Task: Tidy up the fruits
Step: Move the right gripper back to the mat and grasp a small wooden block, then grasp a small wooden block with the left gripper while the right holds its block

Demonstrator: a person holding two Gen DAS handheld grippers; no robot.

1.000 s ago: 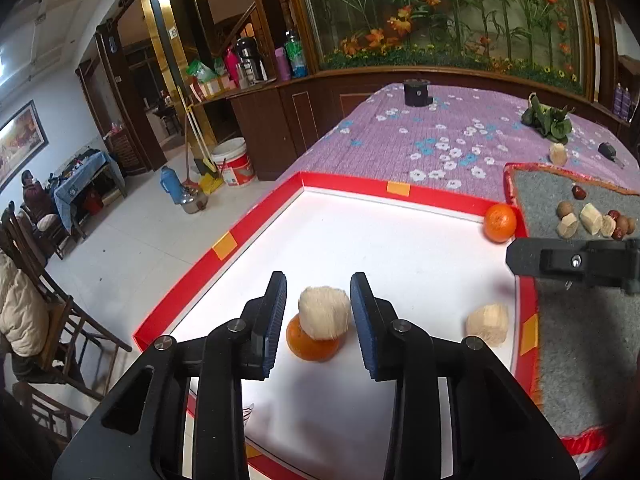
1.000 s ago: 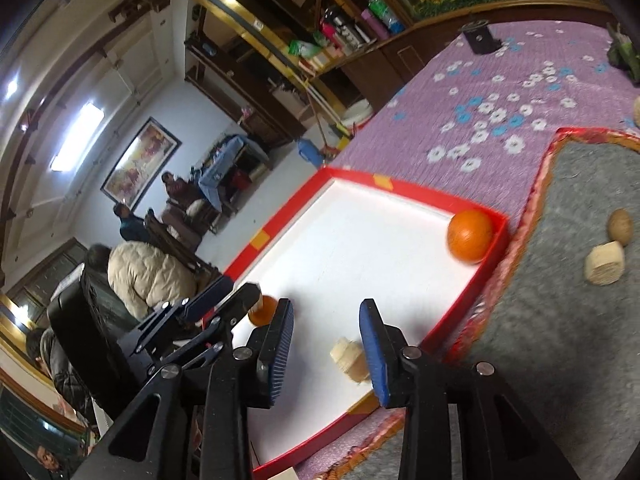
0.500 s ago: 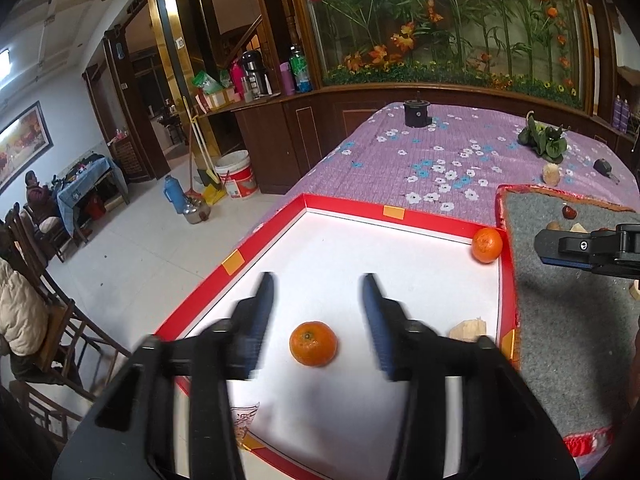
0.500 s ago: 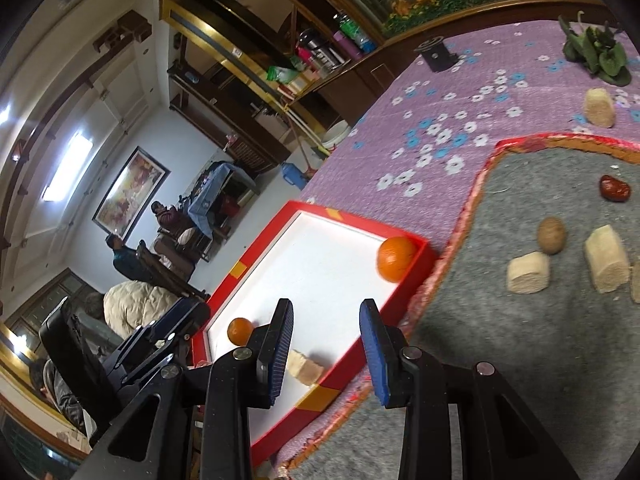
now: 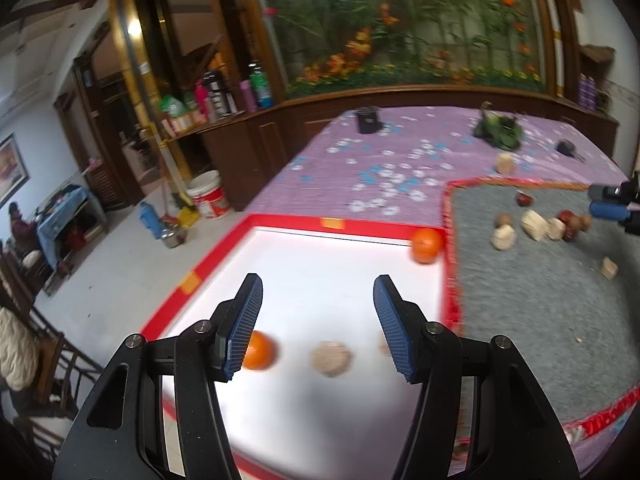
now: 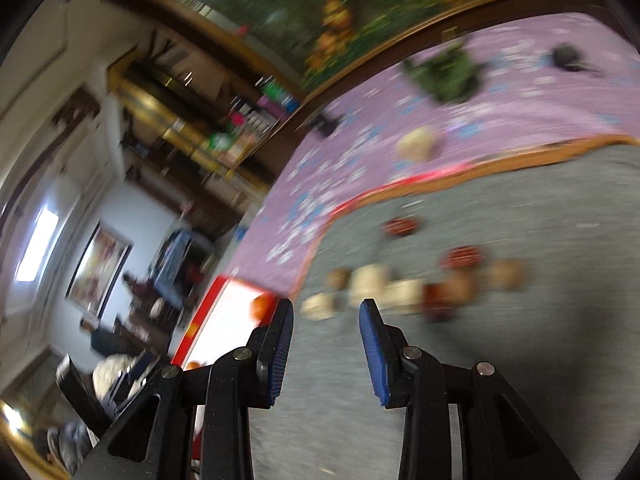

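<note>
Fruits gather in the red-rimmed white tray (image 5: 448,304): a pale peeled piece (image 5: 332,358), a second ago held over the orange (image 5: 258,350), now lies released beside it near the tray's near edge. The left gripper (image 5: 316,320) backs off, jaws opening and empty. The right gripper (image 6: 324,342), jaws narrow and empty, has swung to the pile (image 6: 400,288) on the grey mat (image 6: 520,208), probably for the next pick.
</note>
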